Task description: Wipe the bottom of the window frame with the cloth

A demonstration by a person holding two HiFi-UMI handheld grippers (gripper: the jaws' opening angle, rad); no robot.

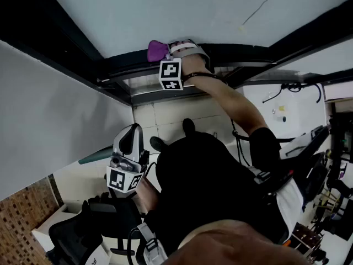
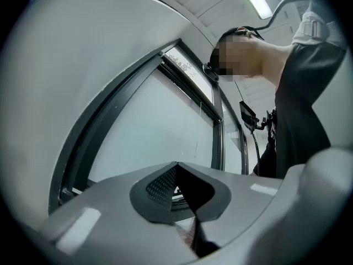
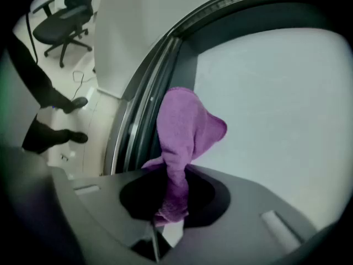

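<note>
A purple cloth (image 1: 156,51) is pinched in my right gripper (image 1: 167,53), which is stretched out to the dark bottom rail of the window frame (image 1: 124,68). In the right gripper view the cloth (image 3: 182,131) sticks up from the shut jaws, its free end against the frame (image 3: 160,81) beside the glass. My left gripper (image 1: 126,160) hangs low by the person's body, away from the window. Its jaws meet with nothing between them, and it looks at the window frame (image 2: 110,131) from the side.
The glass pane (image 1: 182,10) fills the upper part of the head view, with a white wall (image 1: 49,109) to its left. Below lie a tiled floor (image 1: 165,120), a black office chair (image 3: 66,15), cables and equipment (image 1: 325,164) at the right.
</note>
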